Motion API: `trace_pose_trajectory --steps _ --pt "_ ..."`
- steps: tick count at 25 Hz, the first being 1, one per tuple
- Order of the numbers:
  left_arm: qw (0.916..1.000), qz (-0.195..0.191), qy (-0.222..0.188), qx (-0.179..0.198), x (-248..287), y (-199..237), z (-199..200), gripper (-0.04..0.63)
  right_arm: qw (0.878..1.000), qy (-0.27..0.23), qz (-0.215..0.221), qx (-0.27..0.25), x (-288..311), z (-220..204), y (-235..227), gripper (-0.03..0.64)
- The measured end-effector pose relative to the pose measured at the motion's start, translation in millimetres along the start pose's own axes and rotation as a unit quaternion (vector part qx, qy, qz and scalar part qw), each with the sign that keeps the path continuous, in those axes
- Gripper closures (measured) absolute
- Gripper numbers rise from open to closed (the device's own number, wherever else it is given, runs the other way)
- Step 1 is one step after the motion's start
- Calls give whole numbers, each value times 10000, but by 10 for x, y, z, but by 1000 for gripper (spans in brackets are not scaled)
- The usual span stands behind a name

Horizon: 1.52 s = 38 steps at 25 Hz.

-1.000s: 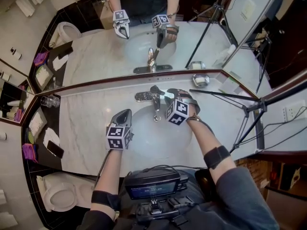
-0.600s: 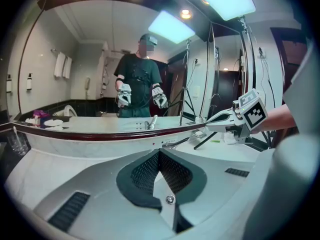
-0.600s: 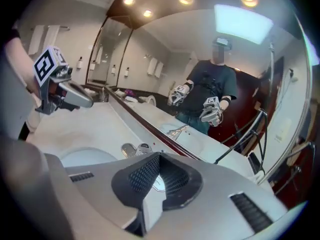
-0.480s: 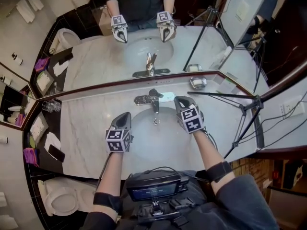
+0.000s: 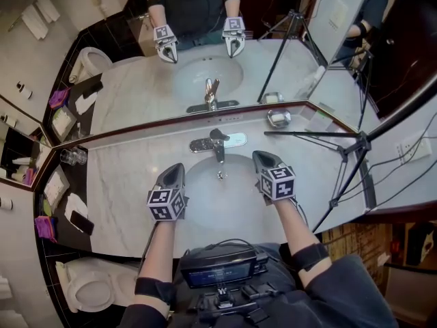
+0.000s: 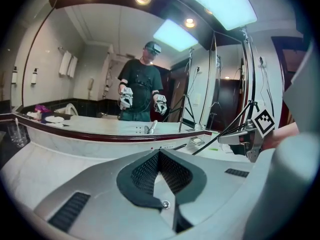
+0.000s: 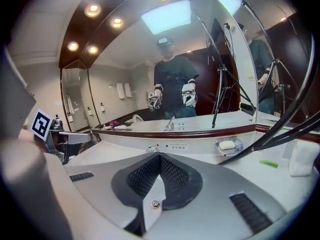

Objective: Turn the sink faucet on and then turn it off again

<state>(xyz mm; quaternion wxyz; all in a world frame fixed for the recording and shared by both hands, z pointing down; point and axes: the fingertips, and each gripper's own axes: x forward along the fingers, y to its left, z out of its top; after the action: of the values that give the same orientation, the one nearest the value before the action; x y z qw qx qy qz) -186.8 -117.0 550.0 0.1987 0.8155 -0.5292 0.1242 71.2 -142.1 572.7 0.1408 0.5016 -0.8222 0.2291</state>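
One chrome faucet (image 5: 217,144) stands at the back rim of the oval sink (image 5: 212,200), just below the mirror (image 5: 136,80). We hold the left gripper (image 5: 176,168) over the sink's left edge and the right gripper (image 5: 260,156) over its right edge, both near the faucet but not touching it. We see each pair of jaws pressed together with nothing between them. Further right on the marble counter (image 5: 123,183) sits a soap dish (image 5: 278,118), and a black tripod (image 5: 314,134) reaches across the counter's right end. A drinking glass (image 5: 68,157) stands at the far left.
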Motion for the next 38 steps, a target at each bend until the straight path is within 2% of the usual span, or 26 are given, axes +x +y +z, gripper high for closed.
trace_pose_trajectory --steps 9,15,18,22,25,29,33,36,38 --pt "9998 167 -65 -3 -19 60 3 595 10000 46 -14 -38 -14 -62 6 597" --pt "9999 -8 -34 121 83 -35 25 595 10000 77 2 -62 7 -55 -7 597" --pt "9994 -133 60 314 179 -102 27 593 9999 83 23 -53 30 -55 -12 597" --pt "9949 -460 305 845 377 -289 22 510 10000 87 42 -7 55 -71 -30 597" --pt "9853 -779 554 1417 552 -472 6 429 9999 103 42 34 72 -103 -33 597" --pt "9643 -1091 814 2273 814 -659 -18 385 9999 142 8 58 87 -147 -41 597" --pt "9448 -1192 1030 2872 1121 -722 -93 348 9998 164 -49 98 91 -187 -97 597" --pt "9255 -1283 1183 3362 1313 -787 -154 348 9997 212 -74 121 100 -238 -130 597" --pt "9074 -1361 1302 3757 1426 -841 -253 348 9996 256 -87 130 104 -275 -141 597"
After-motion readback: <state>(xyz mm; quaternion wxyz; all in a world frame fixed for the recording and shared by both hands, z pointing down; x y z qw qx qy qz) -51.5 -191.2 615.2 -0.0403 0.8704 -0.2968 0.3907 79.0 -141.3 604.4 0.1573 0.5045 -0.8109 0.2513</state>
